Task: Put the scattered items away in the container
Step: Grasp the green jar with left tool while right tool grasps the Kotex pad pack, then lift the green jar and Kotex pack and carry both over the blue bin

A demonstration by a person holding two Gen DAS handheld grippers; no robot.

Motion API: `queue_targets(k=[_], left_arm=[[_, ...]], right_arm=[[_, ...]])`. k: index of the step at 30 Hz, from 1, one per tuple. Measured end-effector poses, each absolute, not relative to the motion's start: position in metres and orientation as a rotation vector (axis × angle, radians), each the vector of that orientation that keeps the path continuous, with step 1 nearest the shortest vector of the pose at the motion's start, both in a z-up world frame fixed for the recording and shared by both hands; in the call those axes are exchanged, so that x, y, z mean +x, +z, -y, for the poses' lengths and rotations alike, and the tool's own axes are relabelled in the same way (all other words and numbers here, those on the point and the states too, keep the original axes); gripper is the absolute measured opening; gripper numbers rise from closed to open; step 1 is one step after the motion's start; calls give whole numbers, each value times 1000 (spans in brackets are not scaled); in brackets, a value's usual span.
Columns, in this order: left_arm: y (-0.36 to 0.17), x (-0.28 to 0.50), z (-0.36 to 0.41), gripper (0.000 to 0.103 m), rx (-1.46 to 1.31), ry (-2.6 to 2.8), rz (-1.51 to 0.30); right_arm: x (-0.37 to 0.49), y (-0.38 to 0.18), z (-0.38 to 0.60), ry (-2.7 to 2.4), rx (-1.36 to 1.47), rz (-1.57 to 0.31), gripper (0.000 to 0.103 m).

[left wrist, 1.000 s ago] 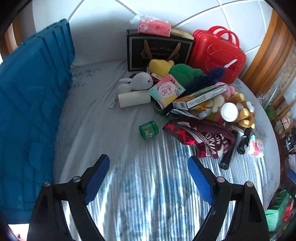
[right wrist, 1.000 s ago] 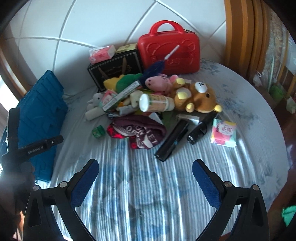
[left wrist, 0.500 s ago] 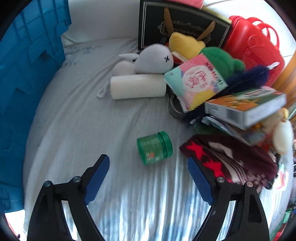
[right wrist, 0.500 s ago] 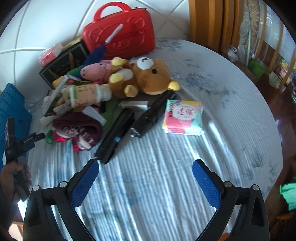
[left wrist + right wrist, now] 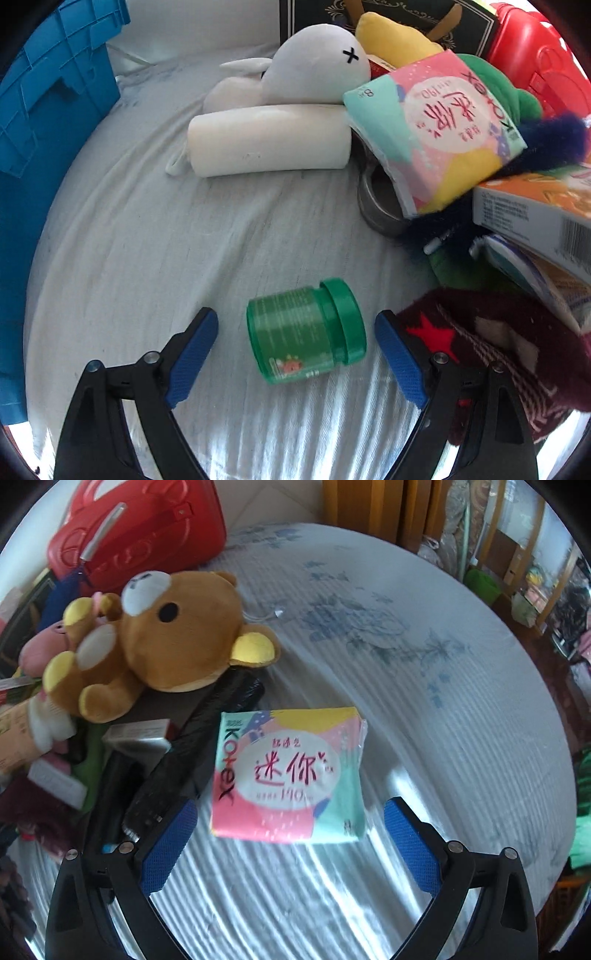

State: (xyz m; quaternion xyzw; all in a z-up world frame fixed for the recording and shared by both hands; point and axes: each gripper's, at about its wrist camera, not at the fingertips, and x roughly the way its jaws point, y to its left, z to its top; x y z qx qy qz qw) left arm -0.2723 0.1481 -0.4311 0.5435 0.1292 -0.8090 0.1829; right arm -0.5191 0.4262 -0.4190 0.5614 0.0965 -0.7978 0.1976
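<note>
The scattered items are lying heaped on a pale striped bedsheet [image 5: 147, 240], and the blue container [image 5: 48, 122] is standing along the left edge of the left wrist view. In that view a small green jar [image 5: 304, 330] is lying on its side in the lower middle of the frame, its lid pointing toward the right. The left gripper [image 5: 295, 354] is hanging over it with its jaws standing wide; the jar is sitting between the blue pads [image 5: 190, 354], apart from both. Above it, in the upper middle, a white roll [image 5: 269, 140] is lying across the sheet, with a white plush rabbit [image 5: 317, 70] resting just behind it. A pastel pad packet [image 5: 436, 129] is leaning on the pile at upper right, beside a red case [image 5: 539, 70]. A dark red knitted cloth [image 5: 491, 347] is bunching at lower right, touching the right-hand finger.

In the right wrist view a second pastel pad packet [image 5: 288, 775] is lying flat in the middle of the frame. The right gripper [image 5: 290, 842] is spreading its jaws wide around the packet's near edge, with neither pad pressing on it. A brown plush bear [image 5: 173, 635] is lying at upper left, partly over a black torch [image 5: 195, 746] that is touching the packet's left side. The red case [image 5: 147, 528] is sitting at the top left.
</note>
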Motion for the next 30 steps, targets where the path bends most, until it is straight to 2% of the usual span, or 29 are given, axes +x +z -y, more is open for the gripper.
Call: queue_targets(k=[2, 3, 4, 5, 6, 7, 13, 30], left_arm=[[-431, -274, -148, 86, 1526, -2290, -354], [-431, -274, -148, 80, 1521, -2297, -351], [-430, -273, -149, 69, 1512, -2311, -346], [-428, -273, -151, 62, 1508, -2329, -336], [-427, -272, -154, 50, 1514, -2350, -315], [-426, -273, -159, 50, 1528, -2367, -295], [-424, -267, -174, 50, 1579, -2444, -279], [-377, -227, -178, 50, 1573, -2506, -337]], right_arm=[[-524, -428, -423, -2231, 1589, -277, 102], [-526, -430, -422, -2229, 1595, -274, 102], [-528, -433, -420, -2227, 1602, -273, 100], [-529, -435, -419, -2223, 1608, -272, 98], [-530, -438, -418, -2214, 1616, -272, 89], [-531, -440, -417, -2209, 1624, -278, 83], [-533, -441, -419, -2221, 1622, -249, 78], [-492, -399, -454, -2235, 1615, -190, 78]])
